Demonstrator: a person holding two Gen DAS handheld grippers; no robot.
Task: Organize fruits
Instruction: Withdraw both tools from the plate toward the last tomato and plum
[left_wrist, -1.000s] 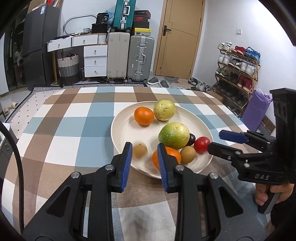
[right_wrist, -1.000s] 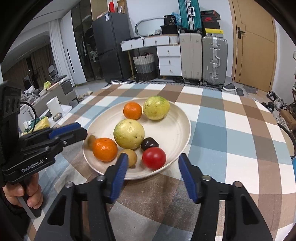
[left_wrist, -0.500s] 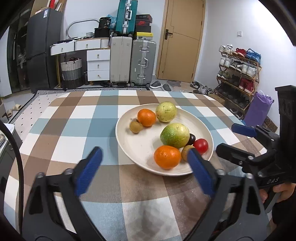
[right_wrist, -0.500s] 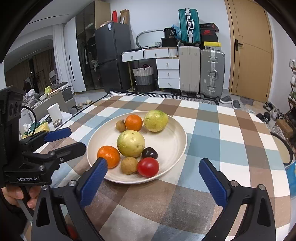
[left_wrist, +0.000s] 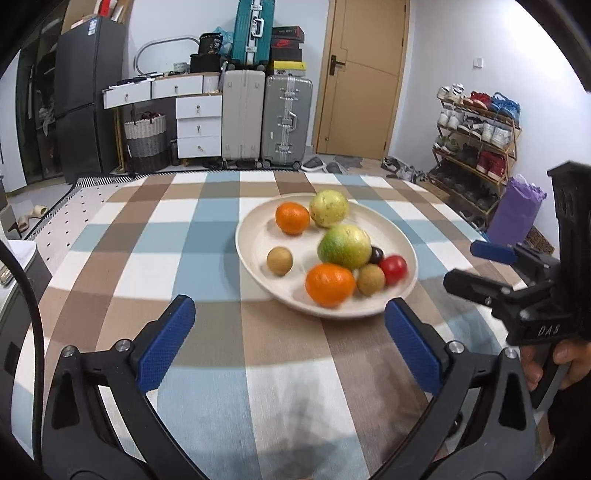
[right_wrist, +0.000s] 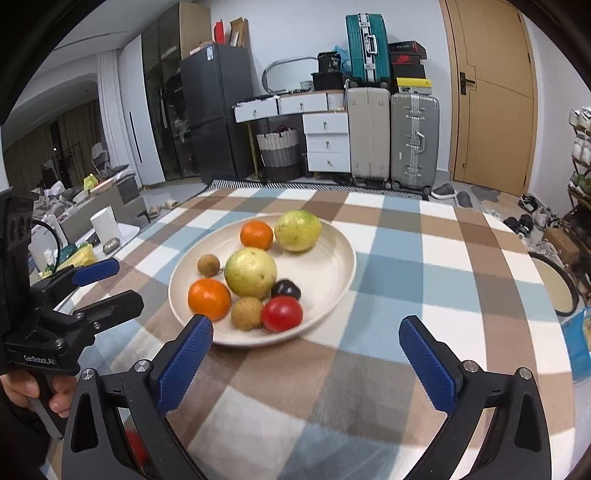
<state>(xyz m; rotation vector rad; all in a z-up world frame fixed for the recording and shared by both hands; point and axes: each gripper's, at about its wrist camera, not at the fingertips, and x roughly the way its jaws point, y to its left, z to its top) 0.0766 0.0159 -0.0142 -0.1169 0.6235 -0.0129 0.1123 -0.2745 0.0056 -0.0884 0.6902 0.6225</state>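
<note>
A cream plate on the checked tablecloth holds two oranges, two green-yellow guavas, two small brown fruits, a red tomato and a dark plum. My left gripper is open and empty, drawn back from the plate's near rim. My right gripper is open and empty, also short of the plate. In the left wrist view the right gripper hangs at the plate's right; in the right wrist view the left gripper is at its left.
The checked tablecloth covers the table. Suitcases, white drawers, a door and a shoe rack stand beyond the table's far edge. A round tray edge and a blue packet lie at the right.
My left gripper opened wide, let go of a small brown fruit on the plate's left side, and drew back. My right gripper also opened wider and drew back from the plate.
</note>
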